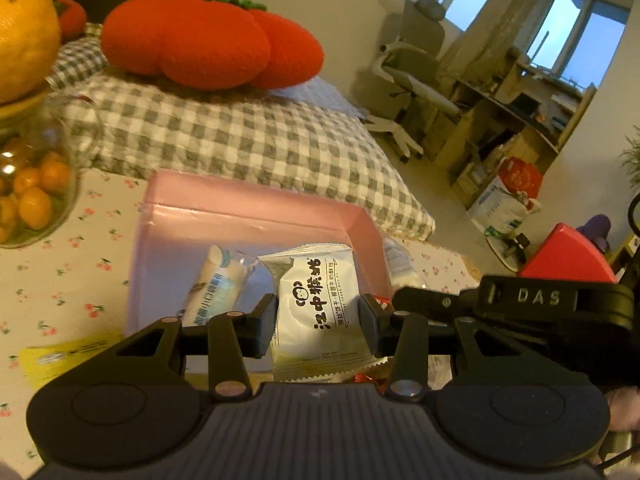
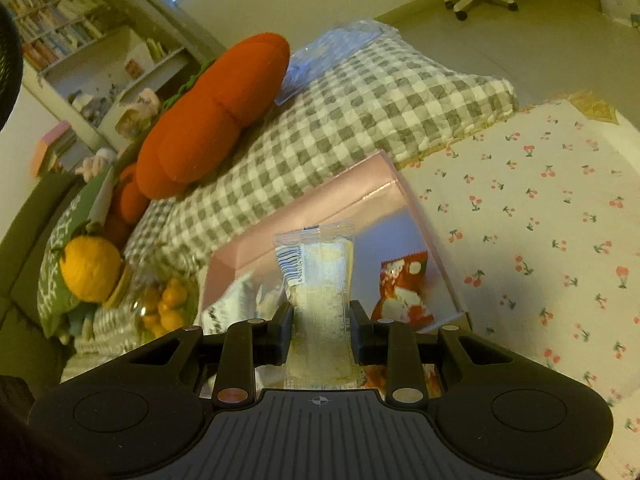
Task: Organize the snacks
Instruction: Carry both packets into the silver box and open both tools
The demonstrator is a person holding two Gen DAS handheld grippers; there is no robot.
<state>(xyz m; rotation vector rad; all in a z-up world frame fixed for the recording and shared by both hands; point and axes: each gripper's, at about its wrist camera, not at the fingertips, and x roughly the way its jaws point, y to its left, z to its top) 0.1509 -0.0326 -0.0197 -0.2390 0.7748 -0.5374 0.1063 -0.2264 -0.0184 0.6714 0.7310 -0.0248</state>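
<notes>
My left gripper (image 1: 318, 322) is shut on a white snack packet with black lettering (image 1: 316, 304), held over the near side of a pink translucent box (image 1: 256, 208). Inside that box lies a white and blue tube-shaped snack (image 1: 216, 284). In the right wrist view my right gripper (image 2: 322, 330) is shut on a clear wrapped pastry with a barcode (image 2: 318, 280), held above the same pink box (image 2: 320, 196). A red snack packet (image 2: 402, 288) lies in the box to the right of the pastry, and a white packet (image 2: 228, 308) shows at its left.
The box stands on a cherry-print tablecloth (image 2: 540, 220). A glass bowl of small oranges (image 1: 32, 196) is at the left and a yellow packet (image 1: 64, 356) lies near the front. Behind are a checked cushion (image 1: 240, 140) and a red plush tomato (image 1: 208, 40). The other gripper's black body (image 1: 536, 300) is at the right.
</notes>
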